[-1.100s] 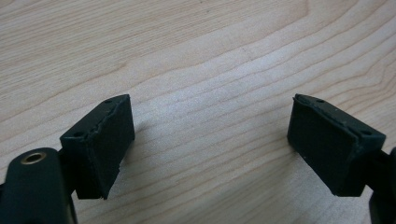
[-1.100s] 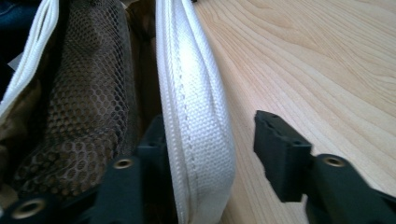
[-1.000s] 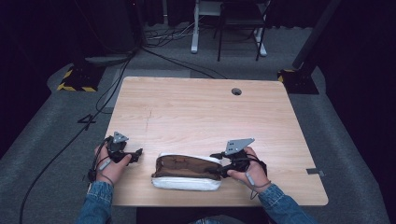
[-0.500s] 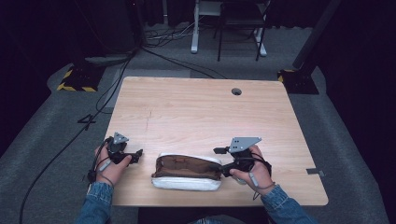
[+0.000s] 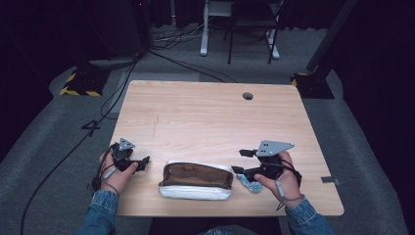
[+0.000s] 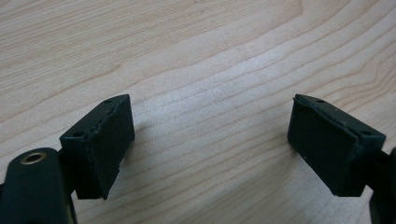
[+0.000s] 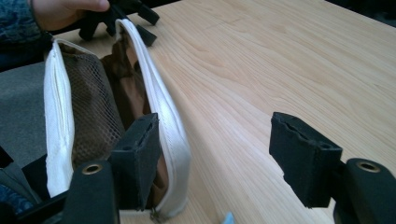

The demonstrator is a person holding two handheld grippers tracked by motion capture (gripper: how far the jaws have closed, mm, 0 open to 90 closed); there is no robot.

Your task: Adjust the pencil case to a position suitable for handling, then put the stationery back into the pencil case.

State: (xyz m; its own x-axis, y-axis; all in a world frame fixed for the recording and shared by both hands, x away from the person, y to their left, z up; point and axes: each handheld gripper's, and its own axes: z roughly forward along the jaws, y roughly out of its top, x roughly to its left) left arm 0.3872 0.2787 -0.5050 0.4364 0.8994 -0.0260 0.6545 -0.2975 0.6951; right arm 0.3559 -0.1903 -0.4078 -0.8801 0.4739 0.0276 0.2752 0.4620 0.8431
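Note:
An open pouch (image 5: 195, 180) with white sides and a brown lining lies near the table's front edge. In the right gripper view the pouch (image 7: 93, 112) gapes at the left, its mesh pocket showing. My right gripper (image 5: 240, 161) hovers just off the pouch's right end; its jaws have just been opening and hold nothing (image 7: 215, 135). A small blue and white thing (image 5: 249, 185) lies on the table under that hand. Left of the pouch, my left gripper (image 5: 143, 162) rests open over bare wood (image 6: 210, 116).
The wooden table (image 5: 205, 117) has a round cable hole (image 5: 247, 96) at its far right. Cables, a black box with yellow stripes (image 5: 80, 81) and a chair's legs (image 5: 240, 44) stand on the grey floor beyond it.
My right gripper has risen and drawn slightly right, away from the pouch's end, with its jaws wider. The small blue thing now shows beneath it. The left gripper has stayed put.

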